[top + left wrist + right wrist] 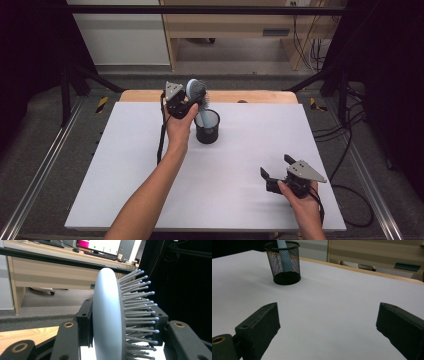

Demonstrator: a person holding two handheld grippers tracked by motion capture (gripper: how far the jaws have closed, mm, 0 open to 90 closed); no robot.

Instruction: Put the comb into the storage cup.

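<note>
A pale blue hairbrush [196, 91] with grey bristles stands tilted, its handle down inside a black mesh cup [207, 128] at the back middle of the white table top [140, 190]. My left gripper [191, 101] is shut on the brush head; in the left gripper view one jaw presses the brush's [107, 315] smooth back and the other meets the bristle tips. My right gripper [276, 166] rests low near the front right, open with nothing between its jaws. The right gripper view shows the cup [284, 265] far off with the blue handle [282, 250] inside it.
A wooden strip [250, 96] runs along the table's far edge. Beyond it stands a wooden desk [225, 25]. Cables [350, 150] lie on the floor at the right. Bare white surface stretches between the cup and my right gripper [328, 322].
</note>
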